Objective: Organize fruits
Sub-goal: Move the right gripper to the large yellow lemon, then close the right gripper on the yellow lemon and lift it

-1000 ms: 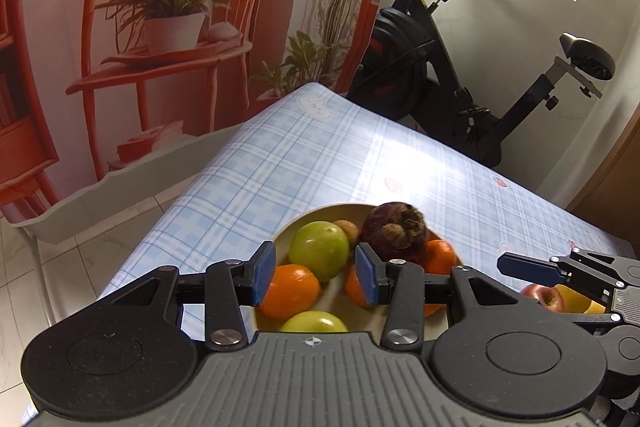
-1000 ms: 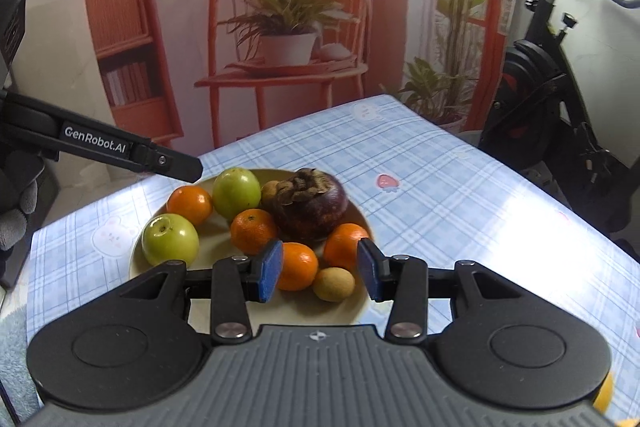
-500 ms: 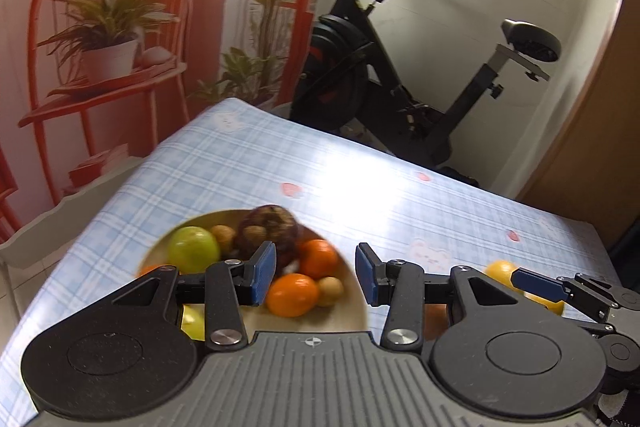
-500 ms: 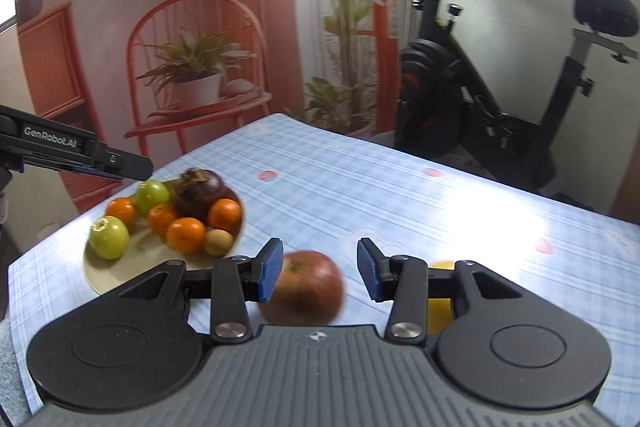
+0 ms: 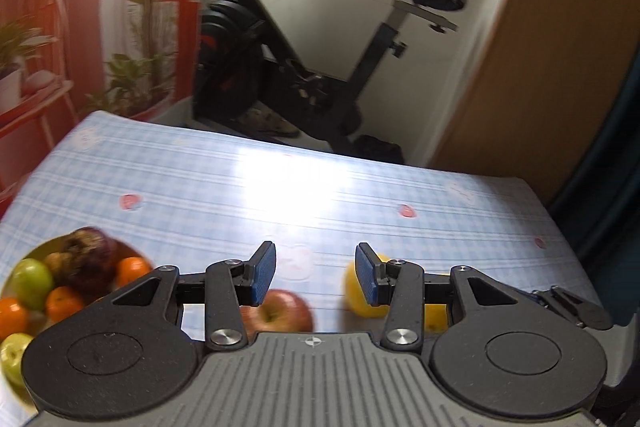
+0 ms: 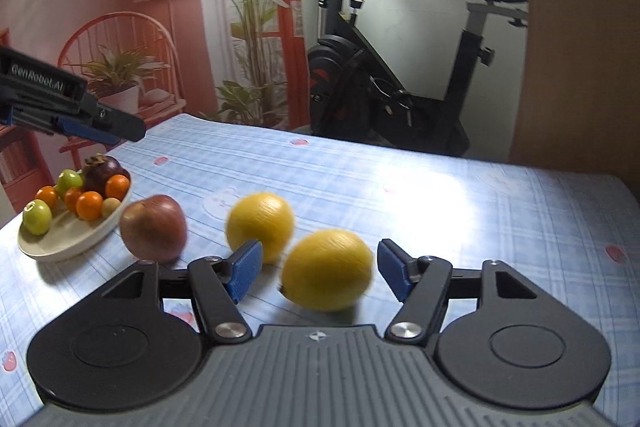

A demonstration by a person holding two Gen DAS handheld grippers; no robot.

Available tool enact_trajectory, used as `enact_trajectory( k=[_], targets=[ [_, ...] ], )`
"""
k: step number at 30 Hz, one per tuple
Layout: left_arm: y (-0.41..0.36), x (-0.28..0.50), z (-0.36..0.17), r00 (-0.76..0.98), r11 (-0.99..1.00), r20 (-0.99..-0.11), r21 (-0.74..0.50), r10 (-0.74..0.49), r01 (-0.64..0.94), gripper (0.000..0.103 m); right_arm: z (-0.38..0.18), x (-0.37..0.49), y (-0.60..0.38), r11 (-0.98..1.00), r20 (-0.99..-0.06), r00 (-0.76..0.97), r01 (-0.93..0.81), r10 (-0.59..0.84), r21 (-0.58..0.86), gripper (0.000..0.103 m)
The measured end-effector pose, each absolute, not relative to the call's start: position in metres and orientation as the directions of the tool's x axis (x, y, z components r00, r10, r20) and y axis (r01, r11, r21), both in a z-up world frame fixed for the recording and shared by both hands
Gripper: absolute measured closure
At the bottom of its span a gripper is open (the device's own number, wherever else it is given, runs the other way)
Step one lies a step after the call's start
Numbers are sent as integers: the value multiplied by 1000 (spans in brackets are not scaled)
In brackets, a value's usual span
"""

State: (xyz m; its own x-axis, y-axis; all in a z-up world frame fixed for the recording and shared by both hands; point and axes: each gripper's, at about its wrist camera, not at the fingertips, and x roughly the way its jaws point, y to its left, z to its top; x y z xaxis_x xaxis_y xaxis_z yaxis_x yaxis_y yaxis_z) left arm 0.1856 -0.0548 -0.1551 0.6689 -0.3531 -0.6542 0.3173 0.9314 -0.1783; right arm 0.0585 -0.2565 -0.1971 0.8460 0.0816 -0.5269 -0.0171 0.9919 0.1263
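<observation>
Right gripper (image 6: 320, 269), jaws opening, nothing clamped, straddles the near lemon (image 6: 326, 269); next: close, carry to plate (image 6: 60, 247).

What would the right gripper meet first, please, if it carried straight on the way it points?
Probably the nearer round yellow lemon, which lies between the opening jaws of the right gripper untouched; depth is uncertain.

The round cream fruit plate (image 5: 28, 259) is cut off at the left edge. A second yellow lemon (image 5: 436, 317) hides behind the left gripper's finger (image 5: 400, 291). The small beige fruit (image 6: 111, 207) is possibly a longan.
</observation>
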Motion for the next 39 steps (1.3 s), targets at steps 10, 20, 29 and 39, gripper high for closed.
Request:
enact_trajectory(
  k=[10,20,29,39],
  targets=[
    [-119,208,-183,527,865,-713,-233,-462,443,57,-217,67,-262,987,-561,814,-105,153,117,34],
    [-149,224,-208,423,815,-747,-267,-512,514,57,-227,82,-262,979,-573,794,-147,203,142,33],
    [-158,233,-223,378,800,-763,-288,-524,527,52,-231,93,-260,978,-595,776,-154,207,139,33],
    [-166,229,-235,343,787,-783,-282,-519,549,53,-232,92,-263,978,-591,780,-141,207,157,39]
  ],
)
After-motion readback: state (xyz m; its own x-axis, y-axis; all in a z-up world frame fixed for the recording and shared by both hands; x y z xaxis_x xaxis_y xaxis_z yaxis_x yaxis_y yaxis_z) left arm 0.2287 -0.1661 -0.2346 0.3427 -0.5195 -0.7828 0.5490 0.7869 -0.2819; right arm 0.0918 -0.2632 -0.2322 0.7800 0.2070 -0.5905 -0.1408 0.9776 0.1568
